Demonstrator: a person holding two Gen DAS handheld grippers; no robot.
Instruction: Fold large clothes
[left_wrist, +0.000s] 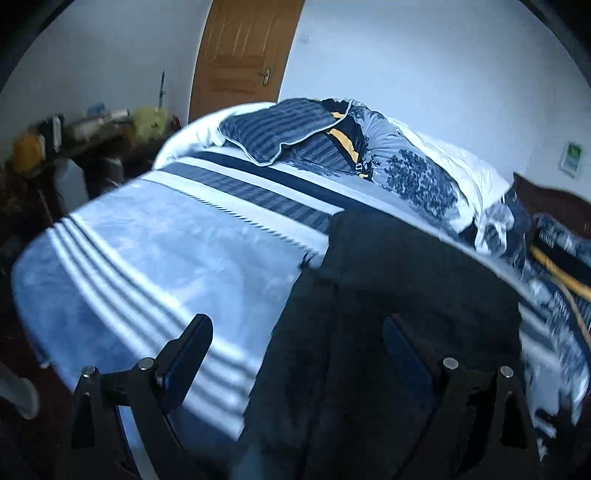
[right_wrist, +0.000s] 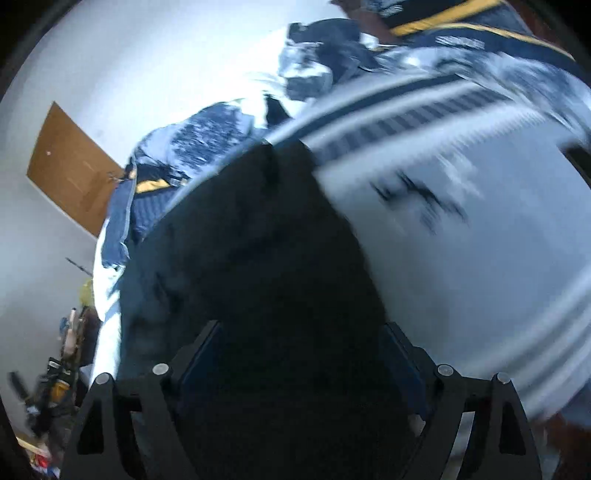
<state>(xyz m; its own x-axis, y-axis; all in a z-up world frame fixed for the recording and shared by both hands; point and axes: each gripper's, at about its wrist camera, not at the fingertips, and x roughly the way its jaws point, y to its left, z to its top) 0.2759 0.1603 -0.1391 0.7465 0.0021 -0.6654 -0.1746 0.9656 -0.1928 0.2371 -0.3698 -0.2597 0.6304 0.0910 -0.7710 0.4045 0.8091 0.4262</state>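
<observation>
A large dark garment (left_wrist: 399, 295) lies on a bed with a blue and white striped blanket (left_wrist: 147, 251). In the left wrist view my left gripper (left_wrist: 299, 339) is open, its left finger over the blanket and its right finger over the dark cloth. In the right wrist view the same dark garment (right_wrist: 266, 251) fills the middle, and my right gripper (right_wrist: 301, 347) is open with both fingers over the cloth. That view is blurred by motion. Nothing is held between either pair of fingers.
Pillows and a blue floral quilt (left_wrist: 406, 166) are heaped at the head of the bed. A wooden door (left_wrist: 240, 55) stands behind. A cluttered dark table (left_wrist: 55, 147) is left of the bed. A dark wooden headboard (left_wrist: 554, 203) shows at right.
</observation>
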